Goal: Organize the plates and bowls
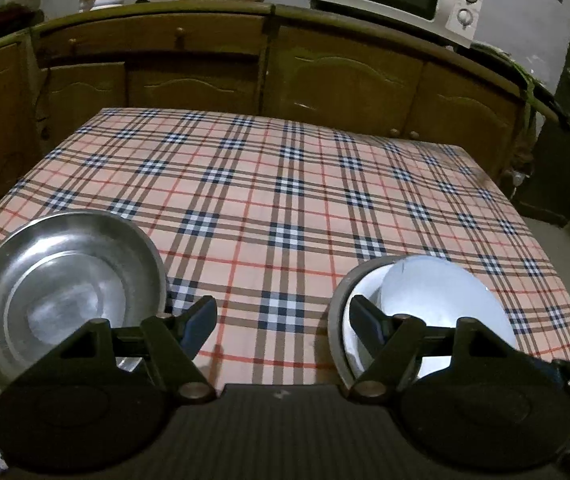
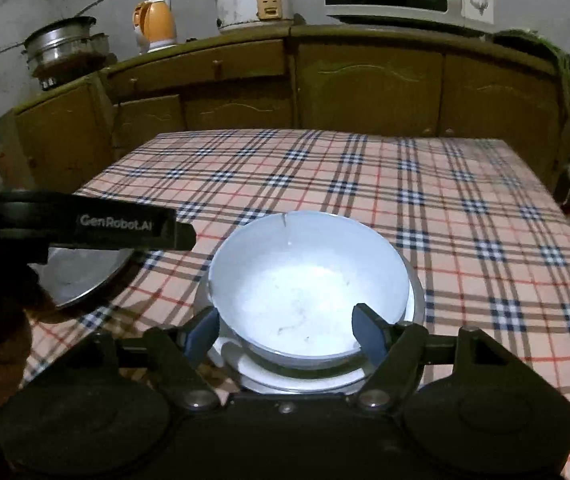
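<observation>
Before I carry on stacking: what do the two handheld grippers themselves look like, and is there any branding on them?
Both are matte black. The right gripper has two round black discs at its base, angular linkage arms with metal pivot pins, and blue-padded fingertips. The left gripper shares that build; seen side-on from the right wrist camera, its body carries white "GenRobot.AI" lettering. No cables or sleeves are visible.

The left gripper's body [image 2: 85, 226] hid most of the steel plate [image 2: 81, 276]; the white bowl [image 2: 309, 284] covered the dishes beneath.
</observation>
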`<state>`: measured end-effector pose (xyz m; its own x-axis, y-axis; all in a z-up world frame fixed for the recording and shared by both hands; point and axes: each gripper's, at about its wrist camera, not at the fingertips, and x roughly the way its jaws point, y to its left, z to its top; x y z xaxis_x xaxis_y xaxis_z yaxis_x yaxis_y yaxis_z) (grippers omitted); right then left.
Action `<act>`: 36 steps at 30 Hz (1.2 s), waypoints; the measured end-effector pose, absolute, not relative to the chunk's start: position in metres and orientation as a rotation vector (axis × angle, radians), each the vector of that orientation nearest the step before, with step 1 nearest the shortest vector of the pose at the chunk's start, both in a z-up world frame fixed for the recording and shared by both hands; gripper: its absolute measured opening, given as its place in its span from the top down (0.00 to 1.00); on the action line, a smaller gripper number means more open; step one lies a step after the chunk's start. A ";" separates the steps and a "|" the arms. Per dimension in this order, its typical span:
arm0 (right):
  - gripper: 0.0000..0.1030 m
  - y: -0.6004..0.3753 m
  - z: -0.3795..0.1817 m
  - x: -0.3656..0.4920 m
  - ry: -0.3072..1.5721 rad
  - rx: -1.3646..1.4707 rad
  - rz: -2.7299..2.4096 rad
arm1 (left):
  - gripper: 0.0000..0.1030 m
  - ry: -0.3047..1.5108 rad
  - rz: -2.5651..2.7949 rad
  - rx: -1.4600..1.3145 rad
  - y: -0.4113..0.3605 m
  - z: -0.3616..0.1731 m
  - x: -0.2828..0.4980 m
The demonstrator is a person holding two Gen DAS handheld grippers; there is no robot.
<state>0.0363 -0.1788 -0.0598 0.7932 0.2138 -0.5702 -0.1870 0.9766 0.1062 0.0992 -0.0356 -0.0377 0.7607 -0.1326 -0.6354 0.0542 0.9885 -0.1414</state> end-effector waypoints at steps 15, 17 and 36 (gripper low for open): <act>0.13 -0.230 -0.045 0.030 0.496 0.251 0.140 | 0.22 0.704 -0.160 -0.092 -0.048 -0.041 0.099; 0.13 -0.239 -0.050 0.034 0.532 0.285 0.108 | 0.22 0.708 -0.166 -0.068 -0.053 -0.042 0.098; 0.13 -0.254 -0.074 0.052 0.665 0.395 0.056 | 0.18 0.766 -0.183 0.009 -0.072 -0.058 0.108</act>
<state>0.0518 -0.2543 -0.0737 0.7885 0.1756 -0.5894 0.0740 0.9243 0.3745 0.1076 -0.0723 -0.0584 0.7058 -0.1612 -0.6899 0.1679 0.9841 -0.0581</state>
